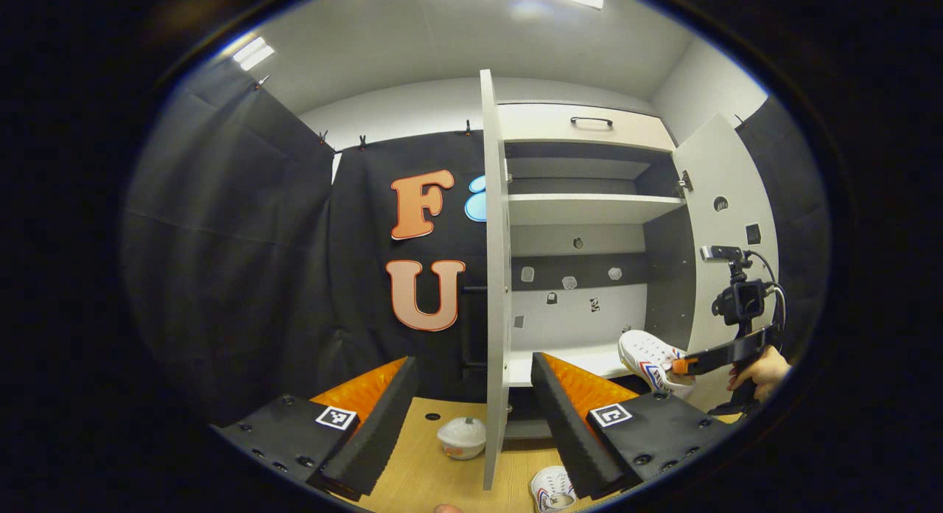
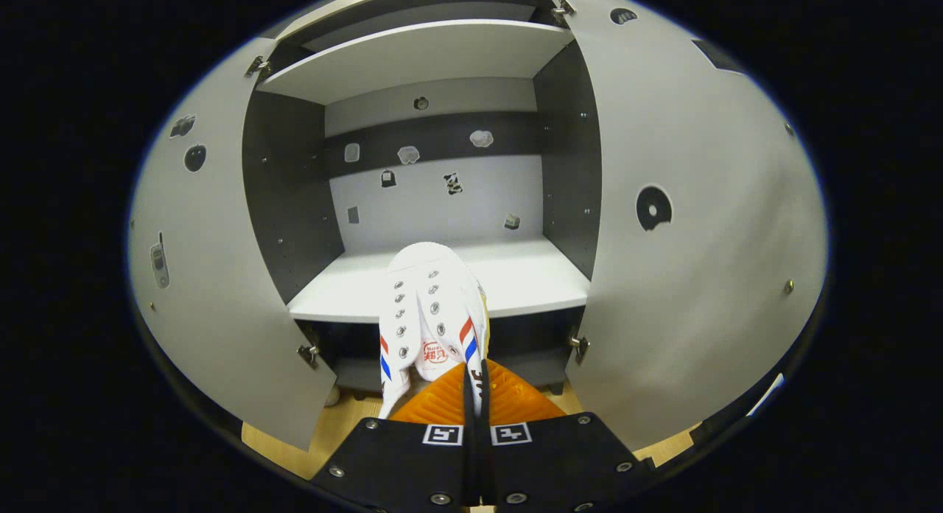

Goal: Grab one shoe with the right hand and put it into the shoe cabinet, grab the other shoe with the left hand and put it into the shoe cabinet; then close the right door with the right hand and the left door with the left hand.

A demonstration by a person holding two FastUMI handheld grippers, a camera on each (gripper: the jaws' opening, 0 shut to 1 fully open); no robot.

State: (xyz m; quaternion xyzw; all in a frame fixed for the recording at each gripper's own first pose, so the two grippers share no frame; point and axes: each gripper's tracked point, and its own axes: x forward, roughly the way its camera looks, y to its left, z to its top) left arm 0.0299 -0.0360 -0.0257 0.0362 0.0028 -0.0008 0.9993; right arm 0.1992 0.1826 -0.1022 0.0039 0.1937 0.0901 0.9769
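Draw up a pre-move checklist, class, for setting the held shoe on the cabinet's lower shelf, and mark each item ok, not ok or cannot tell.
1. Right gripper shut on the held shoe: ok.
2. Right door and left door open: ok.
3. Lower shelf bare where the shoe will go: ok.
4. Shoe's toe aimed into the opening: ok.
5. Sole resting on the shelf: cannot tell.
6. Left gripper open, with the other shoe waiting on the floor: ok.
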